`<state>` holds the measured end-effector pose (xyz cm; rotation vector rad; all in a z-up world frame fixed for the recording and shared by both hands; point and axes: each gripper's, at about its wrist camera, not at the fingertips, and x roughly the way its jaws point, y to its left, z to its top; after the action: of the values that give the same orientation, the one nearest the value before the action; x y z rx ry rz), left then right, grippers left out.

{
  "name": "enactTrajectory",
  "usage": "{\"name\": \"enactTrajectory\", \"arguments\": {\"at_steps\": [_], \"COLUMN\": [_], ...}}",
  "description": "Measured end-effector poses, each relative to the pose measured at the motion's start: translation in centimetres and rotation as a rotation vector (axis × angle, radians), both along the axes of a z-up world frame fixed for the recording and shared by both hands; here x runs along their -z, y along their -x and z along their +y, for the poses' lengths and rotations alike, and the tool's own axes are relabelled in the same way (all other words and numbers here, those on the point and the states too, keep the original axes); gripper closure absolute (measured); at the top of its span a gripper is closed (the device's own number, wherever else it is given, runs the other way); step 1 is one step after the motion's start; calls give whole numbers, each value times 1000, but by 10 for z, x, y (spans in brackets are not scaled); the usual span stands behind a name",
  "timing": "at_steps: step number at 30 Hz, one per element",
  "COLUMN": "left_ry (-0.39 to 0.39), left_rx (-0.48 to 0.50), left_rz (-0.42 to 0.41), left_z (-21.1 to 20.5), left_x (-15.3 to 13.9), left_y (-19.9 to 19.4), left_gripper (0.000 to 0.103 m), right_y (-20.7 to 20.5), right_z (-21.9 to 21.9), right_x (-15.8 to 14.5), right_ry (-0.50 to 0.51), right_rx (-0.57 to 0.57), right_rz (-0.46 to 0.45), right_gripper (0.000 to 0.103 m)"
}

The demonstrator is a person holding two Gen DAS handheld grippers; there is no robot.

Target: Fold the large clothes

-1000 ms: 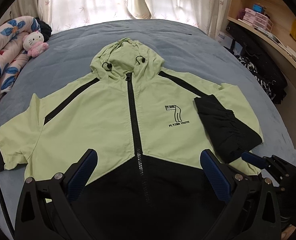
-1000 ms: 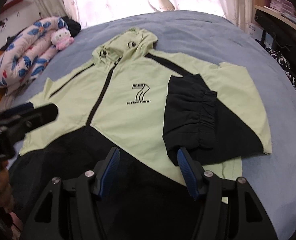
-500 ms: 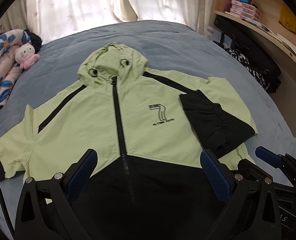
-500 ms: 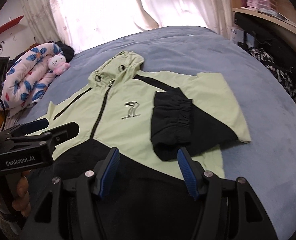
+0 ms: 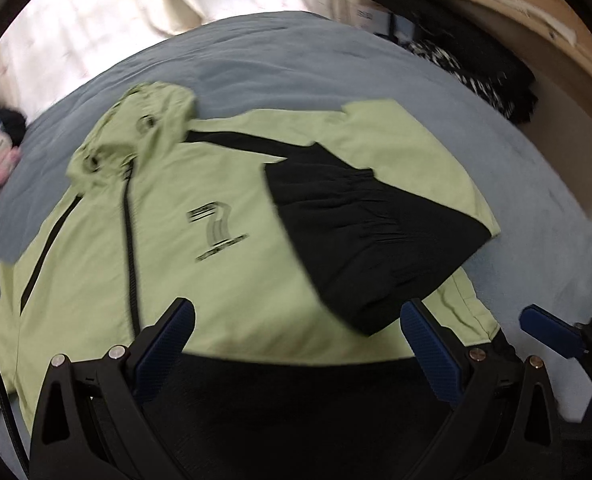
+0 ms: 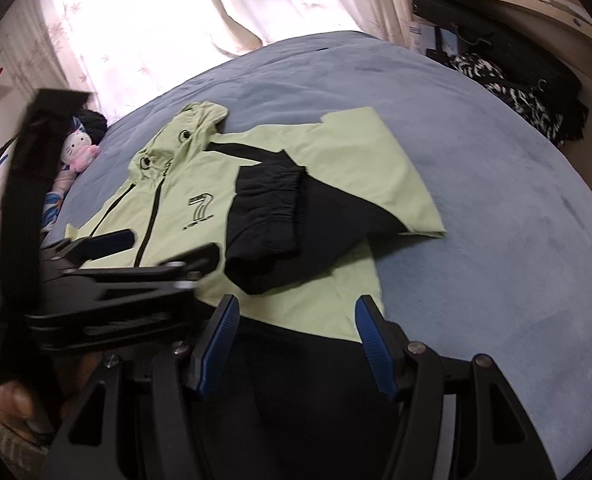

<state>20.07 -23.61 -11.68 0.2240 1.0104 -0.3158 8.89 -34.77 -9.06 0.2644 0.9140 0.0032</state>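
A pale green and black hooded jacket [image 6: 296,200] lies flat, front up, on the blue bed [image 6: 496,220], its long axis running from the black hem near the grippers to the hood pointing toward the curtained window. One black-cuffed sleeve [image 6: 268,232] is folded across the chest beside a large printed "7"; the smaller lettering beneath is blurred. The left gripper [image 5: 296,332] and right gripper [image 6: 296,328] hang above the hem, jaws parted and empty.
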Motion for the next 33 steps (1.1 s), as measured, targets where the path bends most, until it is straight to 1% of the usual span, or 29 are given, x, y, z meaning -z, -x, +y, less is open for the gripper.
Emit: {"name": "enactTrajectory", "arguments": {"at_steps": [1, 3, 5, 7, 8, 9, 10, 11, 12, 14, 16, 18, 21, 23, 25, 26, 28, 30, 32, 33], "left_ry": [-5, -34, -44, -52, -30, 2, 7, 1, 23, 85, 120, 166, 193, 186, 190, 206, 244, 285, 291, 302], "left_rx": [5, 9, 11, 12, 20, 33, 28, 10, 0, -19, -43, -79, -139, -172, -202, -217, -239, -257, -292, -306], "left_rz": [6, 46, 80, 117, 152, 184, 200, 200, 195, 160, 88, -1, -93, -124, -116, -91, -43, 11, 57, 81], "left_z": [-5, -17, -23, -28, -29, -30, -29, -27, -23, -11, 7, 33, 73, 98, 123, 138, 164, 186, 202, 209], "left_x": [3, 18, 29, 39, 45, 48, 49, 48, 42, 22, -6, -42, -81, -91, -89, -82, -64, -36, -8, 4], "left_y": [-2, -12, -20, -26, -30, -33, -35, -38, -42, -47, -52, -59, -70, -78, -87, -91, -97, -102, -104, -105], "left_gripper": [1, 1, 7, 24, 33, 65, 81, 86, 94, 95, 95, 95, 95, 95, 95, 95, 94, 93, 84, 76], "right_y": [1, 2, 6, 10, 12, 13, 15, 16, 17, 17, 17, 17, 14, 9, 2, 0, -6, -11, -17, -19], "right_z": [-4, -12, -21, -28, -29, -31, -32, -33, -33, -33, -32, -30, -29, -27, -24, -23, -18, -13, -9, -7], "right_x": [2, 6, 8, 9, 9, 9, 9, 9, 9, 7, 5, 3, 1, 1, 5, 6, 8, 9, 11, 12], "right_ry": [18, 20, -10, -23, -20, -19, -21, -25, -29, -25, -22, -18, -16, -16, -10, -7, 4, 16, 25, 29], "right_rx": [20, 36, 47, 59, 65, 69, 71, 71, 69, 66, 58, 52, 46, 42, 37, 34, 26, 20, 11, 7], "right_rz": [15, 31, 37, 38, 39, 38, 39, 39, 37, 34, 28, 23, 16, 19, 35, 39, 49, 58, 69, 76], "right_gripper": [43, 43, 43, 43, 43, 43, 43, 43, 43, 43, 43, 43, 43, 43, 43, 43, 43, 43, 43, 43]}}
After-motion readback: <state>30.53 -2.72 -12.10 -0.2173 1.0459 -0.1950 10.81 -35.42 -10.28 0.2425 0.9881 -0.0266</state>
